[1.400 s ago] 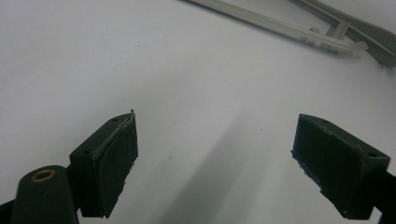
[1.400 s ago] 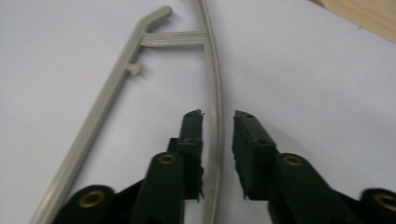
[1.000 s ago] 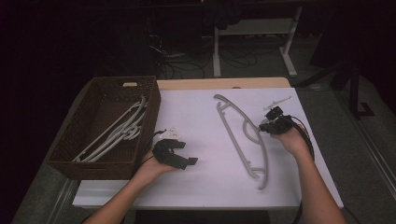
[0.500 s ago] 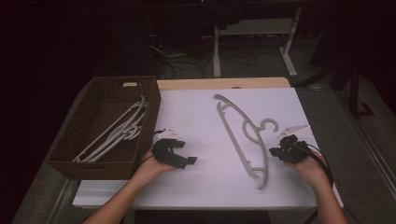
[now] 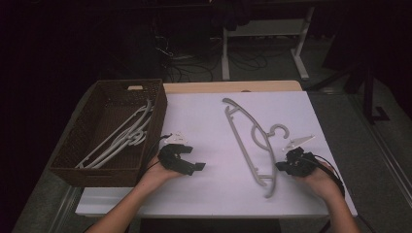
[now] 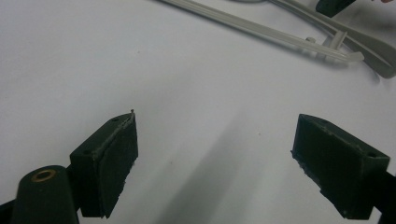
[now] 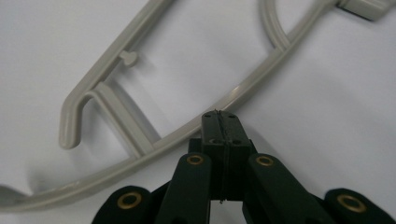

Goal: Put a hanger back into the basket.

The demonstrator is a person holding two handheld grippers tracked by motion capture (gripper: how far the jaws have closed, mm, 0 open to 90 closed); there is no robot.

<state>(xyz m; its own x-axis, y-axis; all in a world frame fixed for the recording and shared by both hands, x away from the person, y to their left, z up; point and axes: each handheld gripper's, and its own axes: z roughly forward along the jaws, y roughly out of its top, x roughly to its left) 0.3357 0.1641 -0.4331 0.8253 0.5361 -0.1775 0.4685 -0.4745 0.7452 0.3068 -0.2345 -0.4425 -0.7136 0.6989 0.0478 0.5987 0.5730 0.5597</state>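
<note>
A grey plastic hanger (image 5: 252, 141) lies flat on the white bench (image 5: 204, 194), running from the far middle toward the near right edge, with bare surface all around it. The right gripper (image 5: 281, 166) rests at the hanger's near end, fingers pressed together, tips against its curved bar. The left gripper (image 5: 198, 167) sits well apart, fingers spread over bare bench. A wicker basket (image 5: 99, 167) holding more hangers (image 5: 121, 138) lines the left edge.
</note>
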